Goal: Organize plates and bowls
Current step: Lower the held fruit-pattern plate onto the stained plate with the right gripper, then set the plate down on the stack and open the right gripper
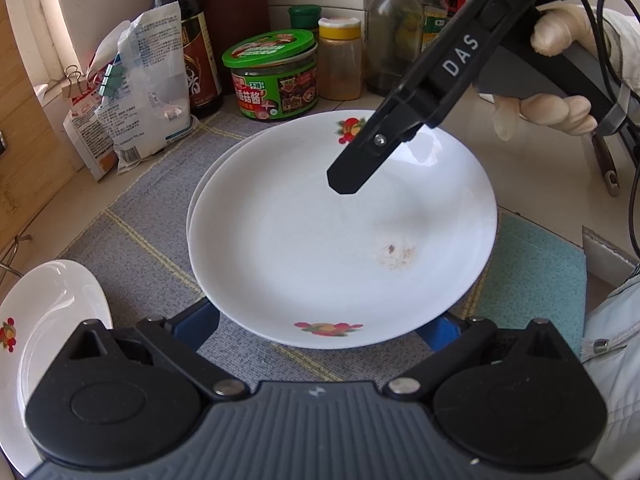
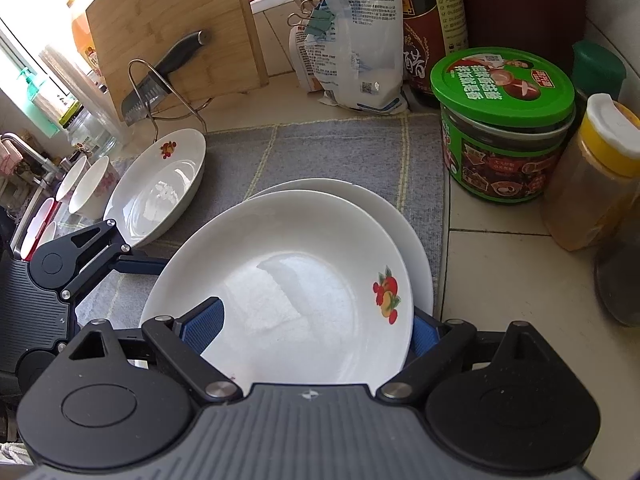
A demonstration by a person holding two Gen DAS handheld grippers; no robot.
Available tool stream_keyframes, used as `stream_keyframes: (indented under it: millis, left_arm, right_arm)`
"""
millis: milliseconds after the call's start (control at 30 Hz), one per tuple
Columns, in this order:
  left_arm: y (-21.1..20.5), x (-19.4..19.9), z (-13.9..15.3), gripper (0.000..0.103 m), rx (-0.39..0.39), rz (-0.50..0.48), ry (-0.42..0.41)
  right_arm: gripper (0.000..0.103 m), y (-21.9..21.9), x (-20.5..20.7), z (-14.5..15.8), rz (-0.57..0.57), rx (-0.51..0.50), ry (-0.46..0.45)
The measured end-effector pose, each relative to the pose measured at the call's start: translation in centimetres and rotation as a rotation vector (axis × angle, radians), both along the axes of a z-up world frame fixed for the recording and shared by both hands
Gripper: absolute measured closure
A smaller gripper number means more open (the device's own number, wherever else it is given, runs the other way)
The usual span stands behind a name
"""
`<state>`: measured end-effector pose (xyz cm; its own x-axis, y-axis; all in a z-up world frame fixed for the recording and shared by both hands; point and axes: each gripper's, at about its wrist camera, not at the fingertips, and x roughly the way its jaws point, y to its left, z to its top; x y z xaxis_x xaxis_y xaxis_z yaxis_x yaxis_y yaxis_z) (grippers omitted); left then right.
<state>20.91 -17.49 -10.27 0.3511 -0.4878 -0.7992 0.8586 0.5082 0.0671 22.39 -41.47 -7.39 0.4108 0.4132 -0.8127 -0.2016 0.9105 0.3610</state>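
Plates: top plate (image 1: 340, 236) stacked on a second (image 2: 416, 232), mid grey mat (image 1: 148, 216) on the surface. Left gripper (image 1: 320, 332) and right gripper (image 2: 316, 328) both spread, fingers straddling the top plate's rim. Third plate (image 2: 156, 184) at mat's left edge.

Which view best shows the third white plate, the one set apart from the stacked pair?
The right wrist view: the separate white plate with a fruit print shows whole, lying tilted at the edge of the grey mat. The left wrist view catches only part of it, cut by the frame edge and the gripper body.
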Motion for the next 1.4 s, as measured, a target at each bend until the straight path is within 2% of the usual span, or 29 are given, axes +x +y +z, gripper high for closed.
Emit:
stream_keyframes:
  millis: [900, 1400]
  left_arm:
    - [-0.1, -0.2, -0.1, 0.000, -0.014, -0.034, -0.026]
    - [0.1, -0.3, -0.1, 0.000, -0.034, -0.026, -0.029]
  right_arm:
    - [0.007, -0.3, -1.0, 0.7, -0.029, -0.027, -0.024]
    - [0.007, 0.4, -1.3, 0.9, -0.043, -0.094, -0.026]
